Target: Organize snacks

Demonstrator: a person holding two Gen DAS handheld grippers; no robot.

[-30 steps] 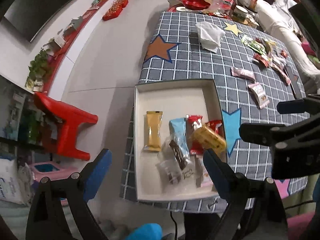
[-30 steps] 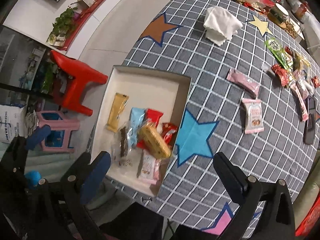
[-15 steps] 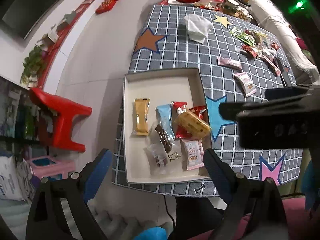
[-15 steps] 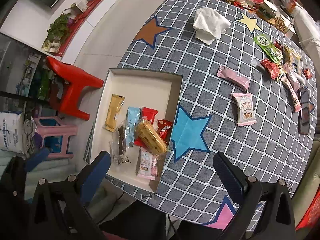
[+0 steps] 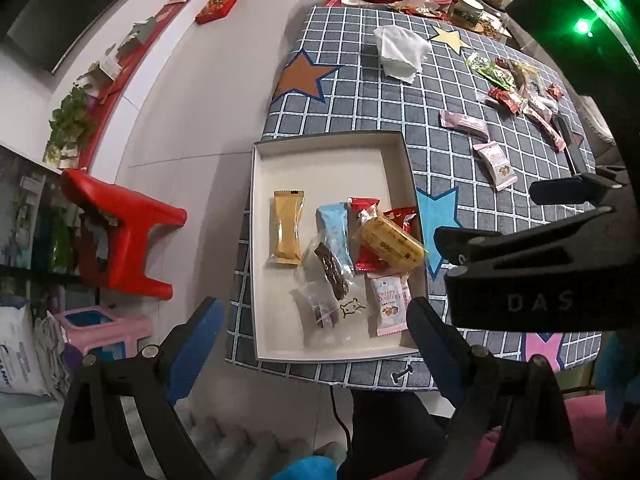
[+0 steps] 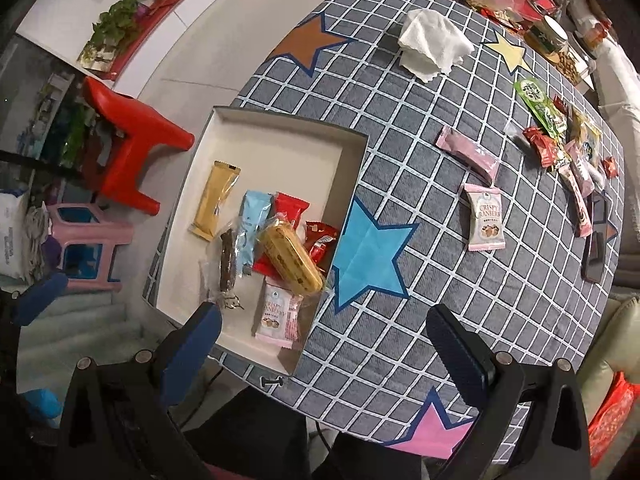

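Both tools hang high over the tabletop and point down. The left tool (image 5: 312, 320) has its blue fingers spread wide with nothing between them, and the right tool (image 6: 324, 336) is wide and empty too. My guess is that they wait up here so the person can pick the next snack. Right under them sits the white box (image 6: 280, 136) near the edge of the tabletop (image 6: 400, 340), and it is where the snacks go. Inside it lie a gold bar packet (image 6: 216, 200), a light blue packet (image 6: 252, 224), a red packet (image 6: 290, 208), a yellow cracker pack (image 6: 290, 256) that leans on the others, and a pink bag (image 6: 278, 314) that reads "CRISPY CRANBERRY". They are bunched on the near side, so the far half of the box has room. Farther out on the cloth lies a second pink bag (image 6: 485, 220) with the same words, and a long pink packet (image 6: 468, 154) just past it. These two look like the easy ones to grab next. At the far side more snacks sit in a pile (image 6: 560, 136), with a green packet whose writing I cannot read. A white cloth (image 6: 434, 46) lies beyond that. In the left view the right tool shows the letters "DAS".
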